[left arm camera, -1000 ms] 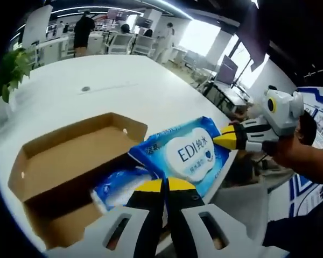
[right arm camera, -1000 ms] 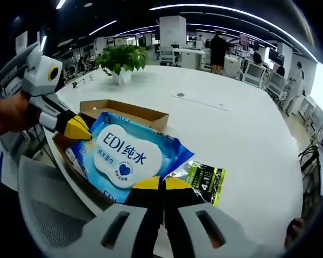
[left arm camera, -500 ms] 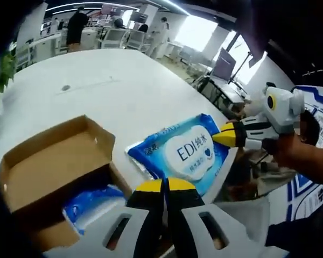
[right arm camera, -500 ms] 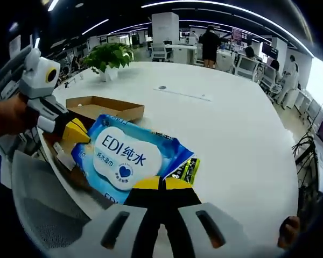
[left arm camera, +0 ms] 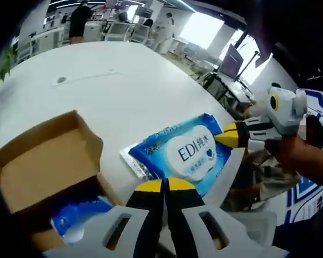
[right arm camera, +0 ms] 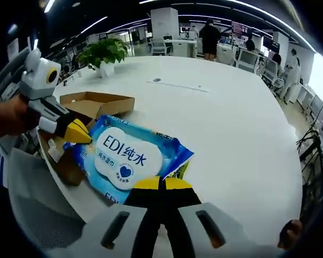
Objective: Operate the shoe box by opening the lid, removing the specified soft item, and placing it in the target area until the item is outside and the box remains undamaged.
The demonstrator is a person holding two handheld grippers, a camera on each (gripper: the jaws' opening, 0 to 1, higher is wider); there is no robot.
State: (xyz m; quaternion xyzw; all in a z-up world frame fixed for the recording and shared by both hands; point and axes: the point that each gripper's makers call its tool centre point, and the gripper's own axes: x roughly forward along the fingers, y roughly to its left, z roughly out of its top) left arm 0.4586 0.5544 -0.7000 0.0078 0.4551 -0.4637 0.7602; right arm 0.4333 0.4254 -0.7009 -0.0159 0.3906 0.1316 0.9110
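blue soft wet-wipe pack (left arm camera: 185,156) is outside the open brown cardboard shoe box (left arm camera: 40,166), low over the white worktop (left arm camera: 124,80), both grippers' jaws clenched on opposite edges; lower level, release together.

Over the last second the blue soft wipes pack with a white oval label (left arm camera: 185,157) (right arm camera: 128,156) moves from above the open brown cardboard shoe box (left arm camera: 40,166) (right arm camera: 94,103) to the white round table (left arm camera: 124,80) (right arm camera: 226,123) beside it. A second blue pack (left arm camera: 78,215), earlier overlapped by the held one, now lies exposed in the box. The black-and-green foil packet (right arm camera: 177,171) shows less, mostly tucked under the wipes pack. Left gripper (left arm camera: 162,185) (right arm camera: 78,134) and right gripper (right arm camera: 161,184) (left arm camera: 226,141) stay clamped on opposite edges.
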